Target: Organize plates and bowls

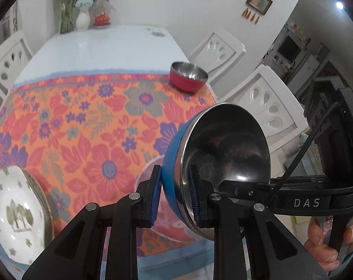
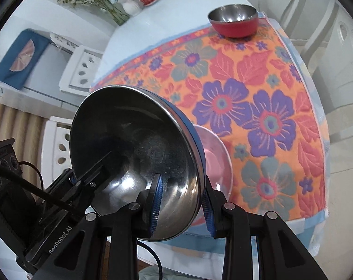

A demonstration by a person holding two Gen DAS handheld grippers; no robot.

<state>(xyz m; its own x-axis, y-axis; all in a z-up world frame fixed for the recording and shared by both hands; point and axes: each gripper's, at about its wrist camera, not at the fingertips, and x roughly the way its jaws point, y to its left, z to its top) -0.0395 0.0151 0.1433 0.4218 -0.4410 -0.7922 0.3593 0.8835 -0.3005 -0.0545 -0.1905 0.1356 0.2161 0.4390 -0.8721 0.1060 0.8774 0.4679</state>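
A blue bowl [image 1: 223, 154] with a steel inside hangs tilted above the table, held from both sides. My left gripper [image 1: 175, 196] is shut on its near wall, one pad on the blue outside and one inside. On the opposite rim my right gripper [image 2: 182, 206] is shut on the same blue bowl [image 2: 134, 151]. Each gripper shows in the other's view: the right gripper [image 1: 223, 184] and the left gripper [image 2: 83, 179]. A pinkish shallow dish [image 2: 213, 154] lies on the cloth right under the bowl. A red bowl [image 1: 188, 77] stands upright at the cloth's far right corner.
A white plate with a tree print [image 1: 15, 212] lies at the near left, a steel rim showing beside it. The floral cloth [image 1: 87, 128] covers the near half of the white table [image 1: 94, 46]. Vases [image 1: 83, 18] stand at the far end. White chairs [image 1: 269, 102] line both sides.
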